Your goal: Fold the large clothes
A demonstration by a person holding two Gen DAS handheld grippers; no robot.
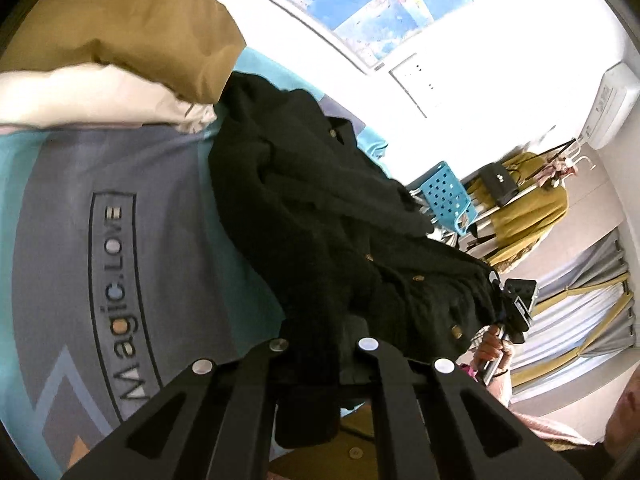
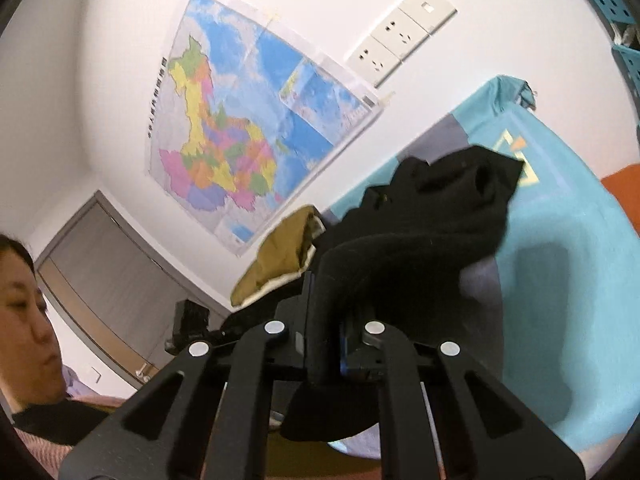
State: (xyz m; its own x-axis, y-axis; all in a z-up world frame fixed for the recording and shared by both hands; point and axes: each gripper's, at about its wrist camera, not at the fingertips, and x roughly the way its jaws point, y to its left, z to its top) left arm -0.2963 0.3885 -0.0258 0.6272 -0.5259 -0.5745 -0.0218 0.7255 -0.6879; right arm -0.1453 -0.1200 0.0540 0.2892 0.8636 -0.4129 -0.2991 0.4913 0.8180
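Note:
A large black coat (image 1: 320,216) with brass buttons lies bunched across a teal and grey bed cover (image 1: 100,208). My left gripper (image 1: 324,364) is shut on a fold of the coat's near edge. My right gripper (image 2: 324,344) is shut on another thick fold of the same coat (image 2: 420,232) and holds it above the bed cover (image 2: 560,220). The right gripper also shows in the left wrist view (image 1: 516,304) at the coat's far corner, held by a hand. The fingertips of both grippers are hidden in the black cloth.
A mustard garment (image 1: 120,28) and a white one (image 1: 80,96) are piled at the head of the bed. A blue perforated crate (image 1: 448,196) and a rack with a mustard coat (image 1: 528,208) stand beyond the bed. A map (image 2: 248,120) and sockets (image 2: 400,40) hang on the wall.

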